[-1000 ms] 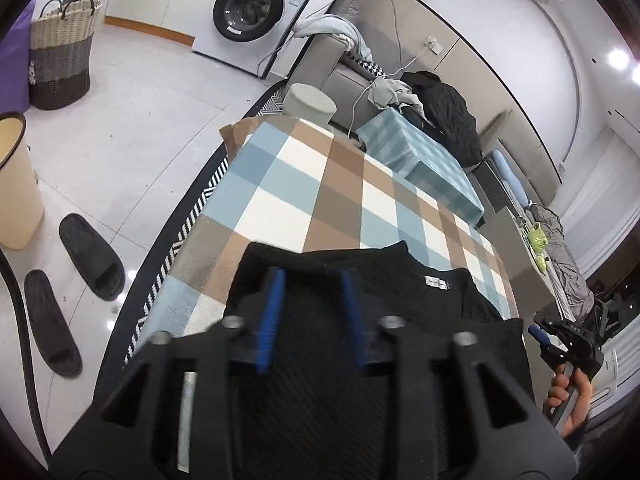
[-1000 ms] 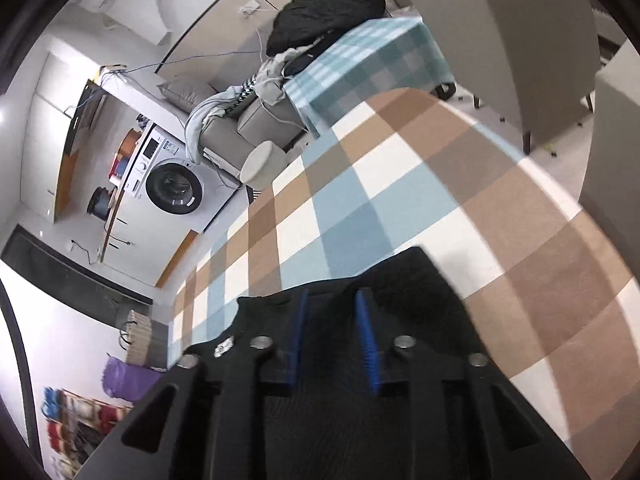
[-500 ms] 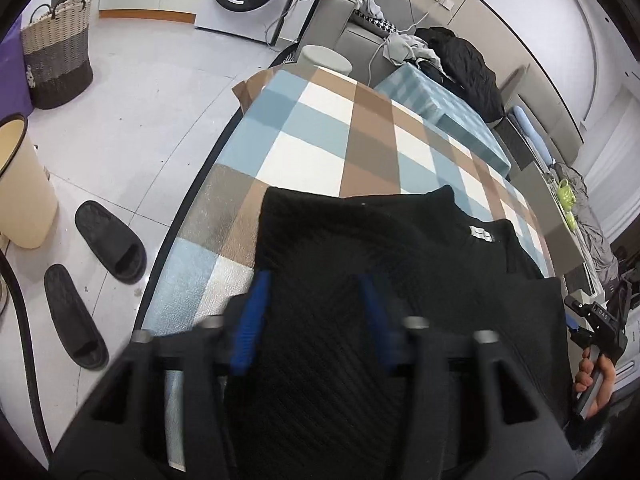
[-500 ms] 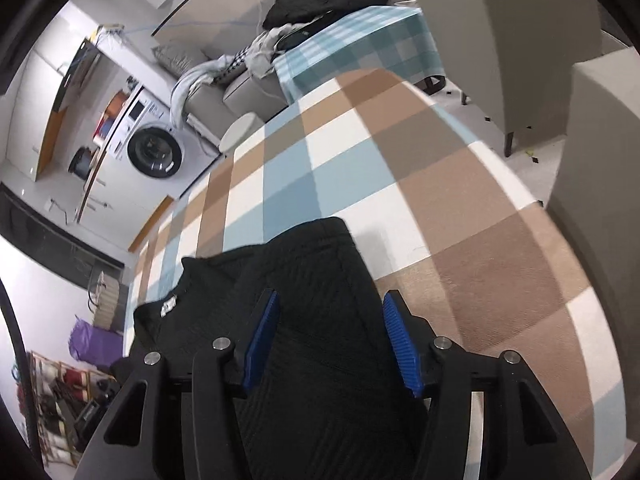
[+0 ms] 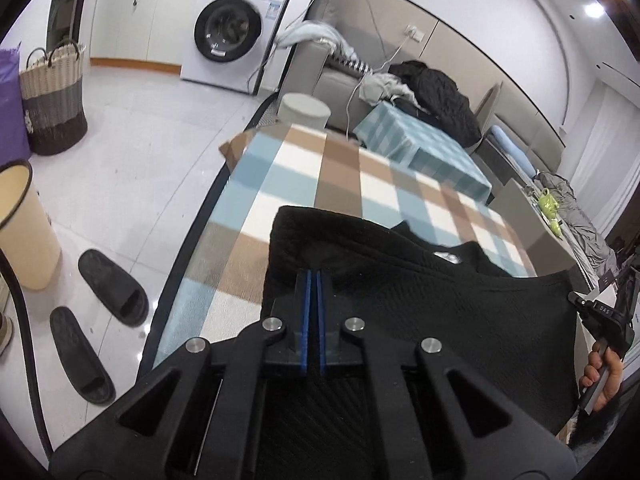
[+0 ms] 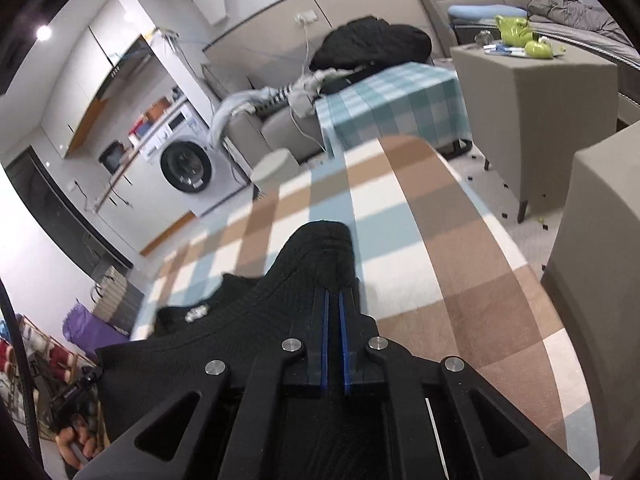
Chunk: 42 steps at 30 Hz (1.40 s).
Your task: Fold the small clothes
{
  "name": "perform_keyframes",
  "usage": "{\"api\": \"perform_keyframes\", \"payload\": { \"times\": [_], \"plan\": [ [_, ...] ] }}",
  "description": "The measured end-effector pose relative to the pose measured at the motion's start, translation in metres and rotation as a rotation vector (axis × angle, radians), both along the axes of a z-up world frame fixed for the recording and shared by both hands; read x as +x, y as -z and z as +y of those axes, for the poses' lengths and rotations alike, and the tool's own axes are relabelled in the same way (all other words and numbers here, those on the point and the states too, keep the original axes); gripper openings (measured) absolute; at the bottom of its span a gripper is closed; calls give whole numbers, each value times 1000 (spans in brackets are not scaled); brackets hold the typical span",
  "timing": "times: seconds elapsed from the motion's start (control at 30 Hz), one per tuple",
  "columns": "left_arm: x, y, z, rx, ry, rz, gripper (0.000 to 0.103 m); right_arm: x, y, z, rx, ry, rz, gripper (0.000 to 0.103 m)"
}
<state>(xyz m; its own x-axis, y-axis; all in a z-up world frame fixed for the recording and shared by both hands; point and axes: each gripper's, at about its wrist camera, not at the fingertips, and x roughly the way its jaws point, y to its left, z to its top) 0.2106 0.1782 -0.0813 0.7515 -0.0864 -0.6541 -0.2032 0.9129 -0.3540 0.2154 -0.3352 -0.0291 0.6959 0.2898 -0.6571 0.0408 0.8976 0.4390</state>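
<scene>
A small black knit top (image 5: 420, 292) lies on the checked blue, brown and white table cover (image 5: 320, 176), with its white neck label (image 5: 446, 256) showing. My left gripper (image 5: 314, 276) is shut on the near hem of the black top and lifts it off the table. My right gripper (image 6: 333, 296) is shut on the other side of the black top (image 6: 240, 320), which rises in a fold at the fingertips. The right gripper also shows at the right edge of the left wrist view (image 5: 600, 316).
A beige bin (image 5: 24, 224), two black slippers (image 5: 112, 284) and a woven basket (image 5: 52, 96) stand on the floor to the left. A washing machine (image 5: 232, 32) and sofa (image 5: 340, 64) are behind. Grey cube stools (image 6: 536, 108) stand right of the table.
Both grippers were open over the black top and have closed on its near edge. The cloth now rises with them off the table.
</scene>
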Motion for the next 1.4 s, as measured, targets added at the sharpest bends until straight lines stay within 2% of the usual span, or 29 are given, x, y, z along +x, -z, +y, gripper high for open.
{"api": "perform_keyframes", "payload": {
  "times": [0.13, 0.3, 0.47, 0.57, 0.6, 0.67, 0.73, 0.8, 0.9, 1.0, 1.07, 1.1, 1.3, 1.37, 1.4],
  "plan": [
    [-1, -16, 3, -4, -15, -41, 0, 1, -12, 2, 8, 23, -26, 4],
    [20, -23, 8, -1, -28, -57, 0, 20, -11, 3, 41, 87, -12, 4],
    [47, -10, 13, -2, -54, -3, 1, 44, -2, 11, 22, 116, 11, 5],
    [50, 1, 14, 5, -77, 59, 4, 55, 15, 13, 4, 117, 113, 10],
    [49, 5, 16, -5, -72, 64, 7, 54, 17, 12, -4, 114, 127, 11],
    [39, 8, 19, -26, -67, 73, 18, 49, 20, 10, -13, 103, 147, 23],
    [23, 10, 21, -33, -74, 72, 38, 36, 21, 6, -18, 92, 160, 31],
    [5, 13, 22, -46, -85, 77, 44, 22, 21, 3, -18, 74, 167, 37],
    [-25, 19, 18, -81, -76, 94, 46, -7, 21, -5, -6, 33, 189, 41],
    [-58, 28, 6, -90, -46, 125, 48, -41, 26, -12, 9, -12, 220, 52],
    [-77, 35, -3, -98, -14, 154, 48, -64, 30, -16, 7, -44, 228, 62],
    [-86, 39, -7, -108, -5, 163, 48, -75, 33, -18, 0, -46, 234, 63],
    [-127, 50, -39, -128, 64, 185, 48, -121, 49, -23, 62, -100, 232, 63],
    [-134, 48, -47, -120, 72, 145, 38, -129, 54, -17, 77, -133, 221, 58],
    [-134, 48, -49, -102, 77, 142, 13, -131, 54, -14, 73, -143, 213, 52]
  ]
}}
